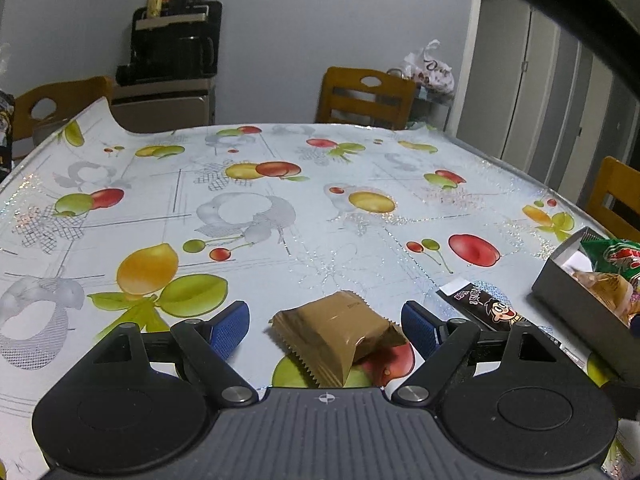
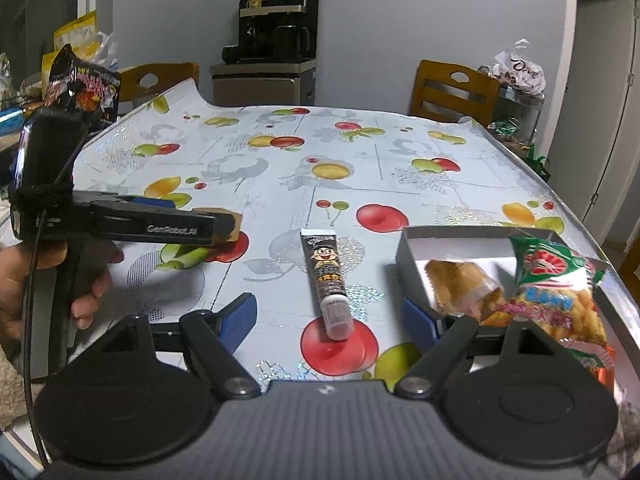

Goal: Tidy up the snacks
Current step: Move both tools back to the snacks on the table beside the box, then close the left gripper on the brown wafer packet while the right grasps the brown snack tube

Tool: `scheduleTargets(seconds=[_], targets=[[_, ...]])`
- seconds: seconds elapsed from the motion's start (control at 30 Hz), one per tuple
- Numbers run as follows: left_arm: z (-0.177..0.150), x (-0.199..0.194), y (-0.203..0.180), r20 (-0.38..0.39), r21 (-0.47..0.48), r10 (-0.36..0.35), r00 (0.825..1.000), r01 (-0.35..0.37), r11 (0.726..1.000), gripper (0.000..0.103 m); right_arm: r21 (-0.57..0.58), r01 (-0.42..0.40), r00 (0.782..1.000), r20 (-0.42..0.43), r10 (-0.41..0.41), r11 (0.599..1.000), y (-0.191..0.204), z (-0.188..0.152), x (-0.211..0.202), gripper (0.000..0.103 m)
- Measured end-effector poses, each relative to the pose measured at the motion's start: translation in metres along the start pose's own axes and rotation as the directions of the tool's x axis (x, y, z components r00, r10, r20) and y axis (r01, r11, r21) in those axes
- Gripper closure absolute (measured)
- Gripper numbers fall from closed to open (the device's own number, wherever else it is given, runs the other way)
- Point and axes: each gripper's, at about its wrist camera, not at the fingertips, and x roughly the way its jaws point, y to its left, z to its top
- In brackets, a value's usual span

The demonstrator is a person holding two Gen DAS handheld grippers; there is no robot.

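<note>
A brown wrapped snack (image 1: 340, 332) lies on the fruit-print tablecloth between the spread fingers of my open left gripper (image 1: 326, 322). A black cartoon-print tube snack (image 2: 326, 276) lies between the fingers of my open right gripper (image 2: 330, 316); it also shows in the left wrist view (image 1: 486, 306). A grey open box (image 2: 408, 256) at the right holds a clear-wrapped pastry (image 2: 464, 286) and a green cracker bag (image 2: 560, 288). The box also shows at the right edge of the left wrist view (image 1: 572, 300). The left gripper shows from the side in the right wrist view (image 2: 224, 226), over the brown snack.
Wooden chairs (image 1: 368, 98) stand around the table. A black coffee machine (image 2: 276, 28) on a cabinet stands by the far wall. A black and red snack bag (image 2: 82, 88) shows at the left. The table edge (image 2: 576, 216) curves close behind the box.
</note>
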Motion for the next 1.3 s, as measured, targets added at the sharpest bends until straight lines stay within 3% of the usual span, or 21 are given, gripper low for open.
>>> scheduleTargets(seconds=[0.13, 0.2, 0.47, 0.77, 0.97, 1.3], targets=[[0.001, 0.005, -0.001, -0.027, -0.004, -0.033, 0.999, 0.033, 0.999, 0.020, -0.012, 0.006, 1.000, -0.015, -0.006, 1.000, 0.003, 0.002, 0.015, 0.023], [0.001, 0.008, -0.002, -0.044, 0.002, -0.046, 0.998, 0.046, 0.999, 0.030, -0.009, 0.009, 1.000, -0.024, -0.009, 1.000, 0.004, 0.004, 0.022, 0.023], [0.000, 0.009, -0.004, -0.052, 0.014, -0.090, 0.995, 0.090, 0.996, 0.044, -0.031, 0.019, 0.999, -0.028, -0.020, 0.999, 0.008, 0.014, 0.045, 0.023], [-0.002, 0.004, 0.000, -0.050, 0.014, -0.118, 0.992, 0.119, 0.993, 0.047, -0.082, 0.043, 0.998, -0.049, -0.047, 0.996, 0.014, 0.019, 0.076, 0.023], [-0.002, 0.004, 0.000, -0.051, 0.016, -0.126, 0.991, 0.127, 0.992, 0.047, -0.093, 0.045, 0.998, -0.047, -0.050, 0.995, 0.016, 0.020, 0.087, 0.036], [-0.003, 0.004, 0.000, -0.051, 0.018, -0.127, 0.991, 0.128, 0.992, 0.047, -0.009, 0.016, 0.997, -0.074, -0.016, 1.000, 0.003, 0.021, 0.098, 0.050]])
